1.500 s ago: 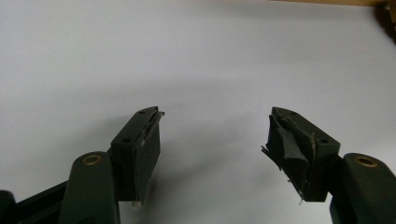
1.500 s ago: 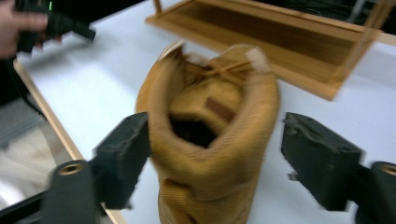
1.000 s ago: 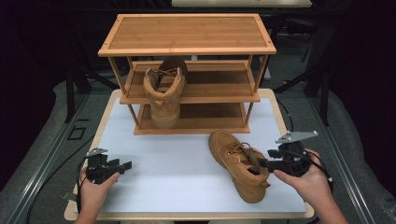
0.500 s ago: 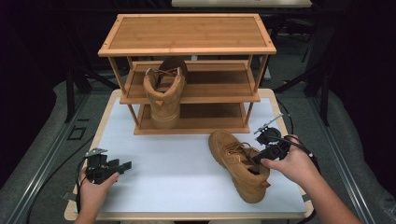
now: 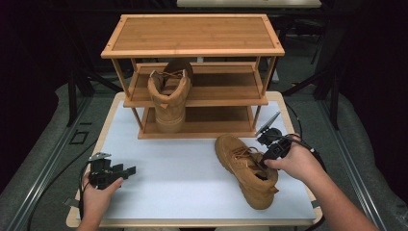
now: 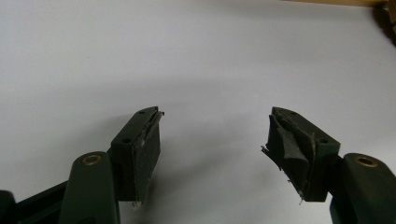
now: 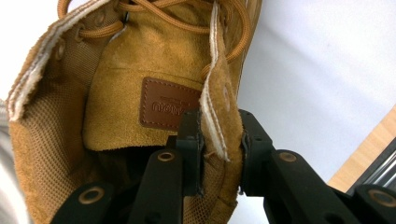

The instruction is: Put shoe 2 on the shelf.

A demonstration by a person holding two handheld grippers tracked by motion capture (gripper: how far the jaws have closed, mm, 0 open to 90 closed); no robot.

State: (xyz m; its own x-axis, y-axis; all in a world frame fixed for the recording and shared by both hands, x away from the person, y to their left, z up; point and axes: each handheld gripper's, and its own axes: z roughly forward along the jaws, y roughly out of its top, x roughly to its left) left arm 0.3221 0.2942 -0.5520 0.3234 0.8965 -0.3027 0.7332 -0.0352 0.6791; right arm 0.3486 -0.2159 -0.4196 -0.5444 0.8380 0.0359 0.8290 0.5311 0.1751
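Note:
A tan suede boot (image 5: 245,166) lies on the white table top, toe toward the rack. My right gripper (image 5: 263,163) is shut on the side flap of its ankle collar; in the right gripper view the jaws pinch that flap (image 7: 219,135), one inside the boot (image 7: 140,93), one outside. A matching boot (image 5: 169,98) stands heel-out on the middle shelf of the wooden rack (image 5: 192,48). At the front left, my left gripper (image 5: 127,171) rests low over the table, open and holding nothing; its fingers (image 6: 140,149) stand wide apart over bare white surface.
The three-shelf rack stands at the back of the white table top (image 5: 183,173). Cables trail from both grippers. The table's wooden edge (image 7: 364,154) runs close to the right of the boot. Dark floor and metal frames surround the table.
My right gripper has moved left and down from beside the boot onto its collar and has shut on the flap. The left gripper has not moved.

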